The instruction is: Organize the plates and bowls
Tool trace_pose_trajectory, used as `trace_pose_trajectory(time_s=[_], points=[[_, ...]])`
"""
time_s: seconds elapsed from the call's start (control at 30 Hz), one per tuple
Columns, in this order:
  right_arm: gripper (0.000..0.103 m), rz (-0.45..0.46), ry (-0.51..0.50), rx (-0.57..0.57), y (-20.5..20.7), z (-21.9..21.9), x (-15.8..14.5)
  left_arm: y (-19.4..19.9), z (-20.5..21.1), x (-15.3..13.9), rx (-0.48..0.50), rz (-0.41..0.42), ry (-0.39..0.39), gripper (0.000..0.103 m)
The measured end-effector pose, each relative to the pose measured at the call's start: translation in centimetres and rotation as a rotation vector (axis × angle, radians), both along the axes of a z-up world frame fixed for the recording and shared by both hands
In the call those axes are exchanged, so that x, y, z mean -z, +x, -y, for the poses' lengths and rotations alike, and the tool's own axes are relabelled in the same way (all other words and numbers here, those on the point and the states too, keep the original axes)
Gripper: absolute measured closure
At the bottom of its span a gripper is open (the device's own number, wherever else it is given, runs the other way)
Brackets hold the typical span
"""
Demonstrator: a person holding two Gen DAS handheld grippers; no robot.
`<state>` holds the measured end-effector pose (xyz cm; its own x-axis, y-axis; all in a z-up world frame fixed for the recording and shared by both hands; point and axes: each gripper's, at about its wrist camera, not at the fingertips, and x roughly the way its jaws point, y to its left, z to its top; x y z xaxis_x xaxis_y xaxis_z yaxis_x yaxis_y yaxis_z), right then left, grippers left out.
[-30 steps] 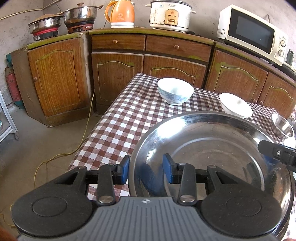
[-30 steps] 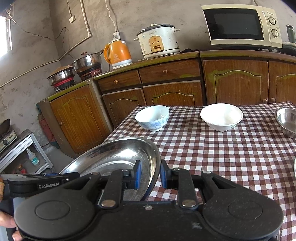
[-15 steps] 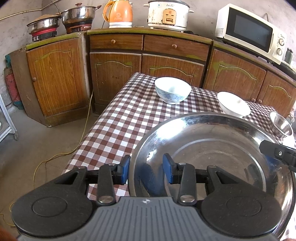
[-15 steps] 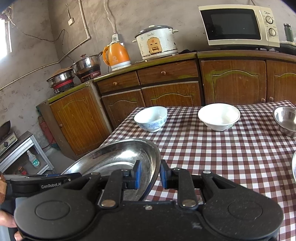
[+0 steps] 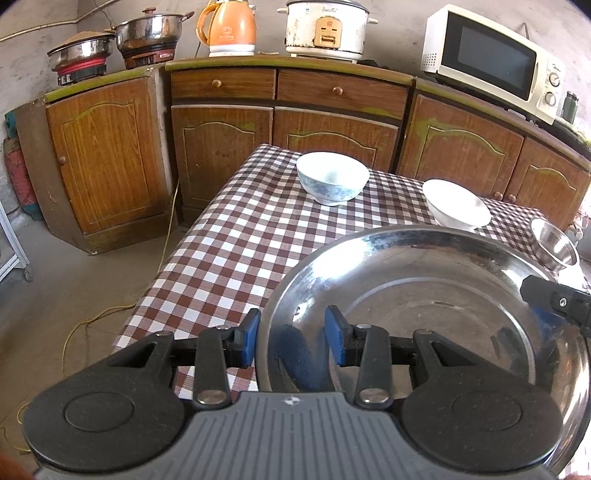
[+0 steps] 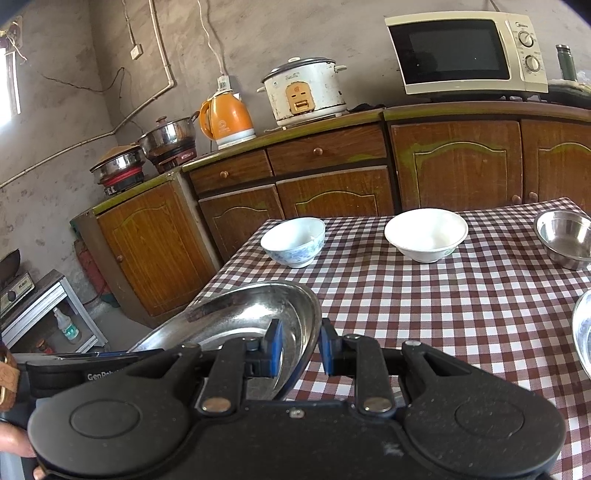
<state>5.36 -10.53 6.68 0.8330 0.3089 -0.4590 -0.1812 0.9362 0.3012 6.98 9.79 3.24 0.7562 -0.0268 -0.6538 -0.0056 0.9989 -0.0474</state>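
Observation:
A large shiny steel plate (image 5: 424, 314) is held between both grippers over the near left corner of the checked table (image 5: 229, 251). My left gripper (image 5: 291, 339) is shut on its left rim, one blue pad outside and one inside. My right gripper (image 6: 301, 347) is shut on the opposite rim of the steel plate (image 6: 240, 317), and its black finger (image 5: 554, 301) also shows in the left wrist view. Farther back on the table stand a blue-patterned bowl (image 6: 293, 240), a plain white bowl (image 6: 424, 232) and a small steel bowl (image 6: 565, 236).
The rim of another plate (image 6: 583, 328) shows at the table's right edge. Wooden cabinets (image 5: 221, 155) run behind the table, with pots, an orange kettle (image 5: 229, 29), a rice cooker and a microwave on top. A yellow cable lies on the floor at left.

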Motion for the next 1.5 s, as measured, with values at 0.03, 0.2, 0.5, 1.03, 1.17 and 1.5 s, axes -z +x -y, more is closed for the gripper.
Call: trace_pose_trajectory(time_s=[0.03,0.2,0.5,1.03,1.17,1.5], points=[[0.075,0.001,0.001,0.002,-0.1,0.1,0.0,0.0,0.1,0.0,0.002,-0.001,-0.001,0.064],[0.075,0.003,0.003,0.011,-0.5,0.7,0.0,-0.2,0.6,0.0,0.010,-0.002,-0.001,0.064],[0.075,0.011,0.006,0.026,-1.4,1.6,-0.2,-0.6,1.4,-0.2,0.019,0.002,-0.002,0.064],[0.075,0.019,0.007,0.063,-3.0,3.8,-0.7,-1.5,3.2,-0.3,0.056,0.003,-0.014,0.064],[0.075,0.022,0.003,0.072,-3.5,4.4,-0.8,-1.7,3.7,-0.3,0.067,0.003,-0.013,0.064],[0.075,0.026,-0.001,0.096,-4.6,5.8,-1.0,-2.4,5.0,-0.3,0.095,0.006,-0.009,0.064]])
